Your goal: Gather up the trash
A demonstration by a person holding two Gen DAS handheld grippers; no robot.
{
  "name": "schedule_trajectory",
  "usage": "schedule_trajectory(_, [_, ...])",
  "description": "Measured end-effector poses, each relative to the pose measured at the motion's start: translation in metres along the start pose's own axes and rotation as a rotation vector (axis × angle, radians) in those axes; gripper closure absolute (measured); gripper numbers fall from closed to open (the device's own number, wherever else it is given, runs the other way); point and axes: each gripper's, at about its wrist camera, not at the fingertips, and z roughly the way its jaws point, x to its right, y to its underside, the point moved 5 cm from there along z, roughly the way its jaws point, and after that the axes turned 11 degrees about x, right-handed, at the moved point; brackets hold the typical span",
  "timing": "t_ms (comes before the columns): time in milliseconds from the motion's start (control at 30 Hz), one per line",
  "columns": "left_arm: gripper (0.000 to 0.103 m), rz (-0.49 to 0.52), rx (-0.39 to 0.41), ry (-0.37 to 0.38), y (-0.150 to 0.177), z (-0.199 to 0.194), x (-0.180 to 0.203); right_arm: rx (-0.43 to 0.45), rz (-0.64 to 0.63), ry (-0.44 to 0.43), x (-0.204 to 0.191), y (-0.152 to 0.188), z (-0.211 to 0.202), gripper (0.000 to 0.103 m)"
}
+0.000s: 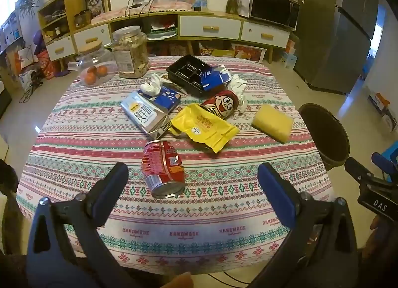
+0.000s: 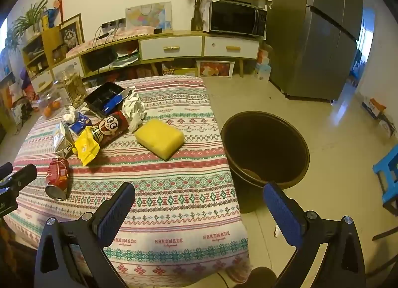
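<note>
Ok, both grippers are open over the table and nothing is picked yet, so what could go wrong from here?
1. The dented red metal can lies on its side nearest the left gripper; it may roll when pinched.
2. The dark round bin stands on the floor beside the table's edge, so a short drop could land on the floor.
3. The yellow sponge block and the clear glass jar of oranges may not be trash; grabbing them would be a mistake.

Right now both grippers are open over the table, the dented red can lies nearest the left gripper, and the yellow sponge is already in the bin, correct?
Not quite. The yellow sponge is on the table, beside the bin, as the right wrist view shows. The rest holds.
</note>
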Motion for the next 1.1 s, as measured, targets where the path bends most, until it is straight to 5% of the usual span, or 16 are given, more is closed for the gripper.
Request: schedule_trajectory(1100, [0.0, 0.051, 0.016, 0.013, -0.004, -0.006, 0.02, 0.099, -0.018, -0.004, 0.0, -0.012, -0.014, 0.0])
